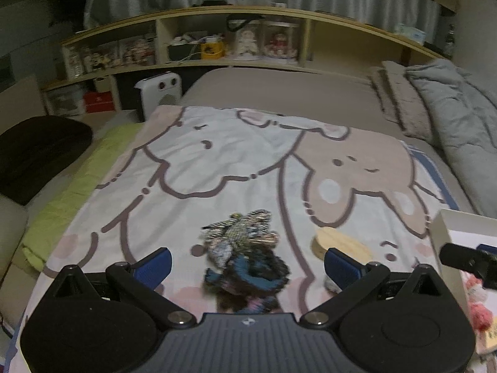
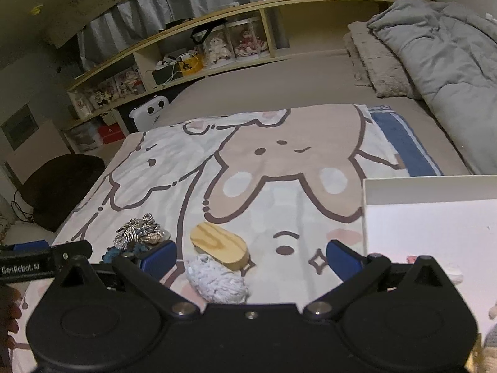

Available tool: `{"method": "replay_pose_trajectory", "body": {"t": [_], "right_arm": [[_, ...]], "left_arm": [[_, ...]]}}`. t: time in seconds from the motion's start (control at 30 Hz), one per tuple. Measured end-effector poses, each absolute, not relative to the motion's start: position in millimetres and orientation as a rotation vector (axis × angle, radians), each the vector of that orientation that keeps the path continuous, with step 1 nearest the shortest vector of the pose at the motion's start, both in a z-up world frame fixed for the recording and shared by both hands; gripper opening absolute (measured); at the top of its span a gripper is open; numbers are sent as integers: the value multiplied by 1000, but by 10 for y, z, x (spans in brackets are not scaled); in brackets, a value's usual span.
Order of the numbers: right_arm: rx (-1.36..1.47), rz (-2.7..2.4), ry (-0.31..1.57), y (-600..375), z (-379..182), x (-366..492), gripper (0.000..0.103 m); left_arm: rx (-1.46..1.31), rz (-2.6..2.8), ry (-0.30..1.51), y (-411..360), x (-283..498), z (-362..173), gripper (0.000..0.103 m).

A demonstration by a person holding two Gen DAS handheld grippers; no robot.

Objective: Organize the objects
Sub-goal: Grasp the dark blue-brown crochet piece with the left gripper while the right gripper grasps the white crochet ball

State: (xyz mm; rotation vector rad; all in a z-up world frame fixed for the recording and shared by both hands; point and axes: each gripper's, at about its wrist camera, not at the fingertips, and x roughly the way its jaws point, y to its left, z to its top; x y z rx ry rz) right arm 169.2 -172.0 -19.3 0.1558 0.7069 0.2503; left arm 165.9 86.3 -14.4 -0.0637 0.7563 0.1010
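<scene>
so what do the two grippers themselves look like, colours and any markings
Both the left gripper and right gripper have matte black bodies with round housings, silver bolts and angular black linkages ending in blue textured fingertips. The left one's centre panel is ribbed dark grey with a small logo. White "GenRobot.AI" lettering marks the left gripper's side in the right wrist view.

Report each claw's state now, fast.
Left claw: open, holding nothing, over the scrunchie pile.
Right claw: open, holding nothing, above the fluffy grey scrunchie.
</scene>
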Motion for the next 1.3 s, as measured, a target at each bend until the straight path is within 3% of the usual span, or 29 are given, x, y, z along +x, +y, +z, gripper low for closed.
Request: {"method": "replay_pose_trajectory", "body": {"t": [0.53, 0.63, 0.87, 0.93, 1.0, 1.1, 1.3], "right_arm": [[21, 363, 747, -1381, -860, 1899, 102], [-9, 389, 753, -1330, -984, 1884, 87], [-79, 430, 721, -1217, -1126, 1819, 78], [-79, 444, 718, -1200, -1130, 1816, 71], [-69, 460, 732, -1196, -1135, 1824, 50], [-71, 468, 747, -1226, -1113, 1810, 42], [-59, 472, 823, -1360, -995, 1754, 37]], "left_arm": [[-136, 105, 799, 1039, 1959, -545, 103], [-152, 85, 835, 973, 2029, -695, 103], [-231, 102, 897, 985, 2109, -960, 100], [-244, 108, 894, 1015, 2113, -972, 91], [-267, 105, 897, 1057, 2116, -985, 84], [-290, 84, 917, 1090, 2124, -1006, 66], [-273, 40, 912, 1015, 2076, -946, 58]]}}
